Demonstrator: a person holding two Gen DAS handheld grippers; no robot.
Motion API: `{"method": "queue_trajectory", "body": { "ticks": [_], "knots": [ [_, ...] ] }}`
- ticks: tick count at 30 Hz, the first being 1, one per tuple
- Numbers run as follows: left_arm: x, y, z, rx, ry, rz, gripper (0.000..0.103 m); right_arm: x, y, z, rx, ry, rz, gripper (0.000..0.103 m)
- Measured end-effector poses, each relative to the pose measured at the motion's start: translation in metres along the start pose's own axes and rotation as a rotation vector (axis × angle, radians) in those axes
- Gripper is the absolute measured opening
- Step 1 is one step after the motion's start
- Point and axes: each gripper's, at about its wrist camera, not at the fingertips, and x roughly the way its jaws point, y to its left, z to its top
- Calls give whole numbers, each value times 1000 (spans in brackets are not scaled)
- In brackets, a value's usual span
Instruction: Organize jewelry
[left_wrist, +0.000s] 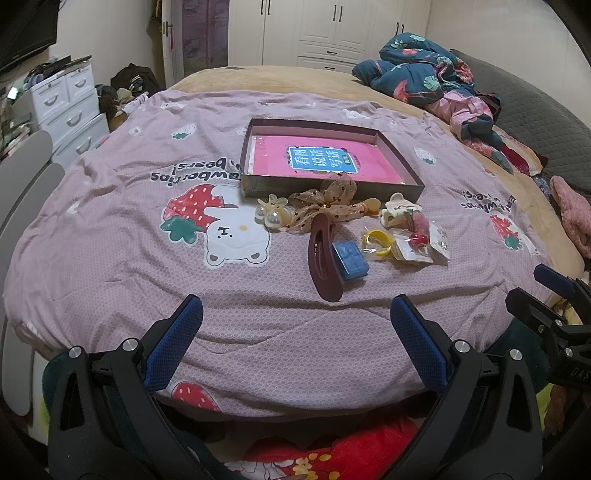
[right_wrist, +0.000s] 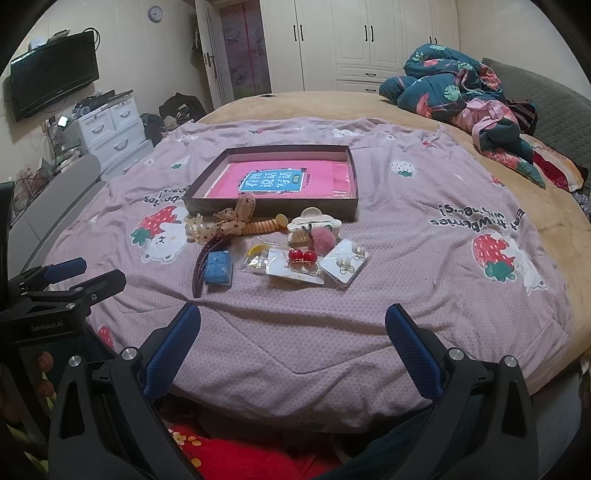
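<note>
So the jewelry pile sits mid-quilt (left_wrist: 110, 258), right against the near wall of the shallow box (left_wrist: 402, 155): a blue ring box (left_wrist: 350, 261) touching a long maroon hair clip (left_wrist: 320, 258), a dotted bow (left_wrist: 325, 201), a yellow ring thing (left_wrist: 377, 242), cherry earrings on a card (right_wrist: 303, 256) and a white claw clip (right_wrist: 314, 223). Box only has a pink book (right_wrist: 280, 181) in it. Left gripper (left_wrist: 295, 341) hangs level over the quilt's near edge, jaws wide apart, holding nothing. Right gripper (right_wrist: 293, 343) does the same just beside it, also spread and empty, both pointed at the pile.
</note>
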Motion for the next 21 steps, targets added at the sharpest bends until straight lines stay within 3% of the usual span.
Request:
{"method": "queue_trajectory", "body": {
  "ticks": [21],
  "knots": [
    [9, -11, -3, 4, 11, -19, 95, -2, -7, 4, 14, -2, 1, 99]
  ]
}}
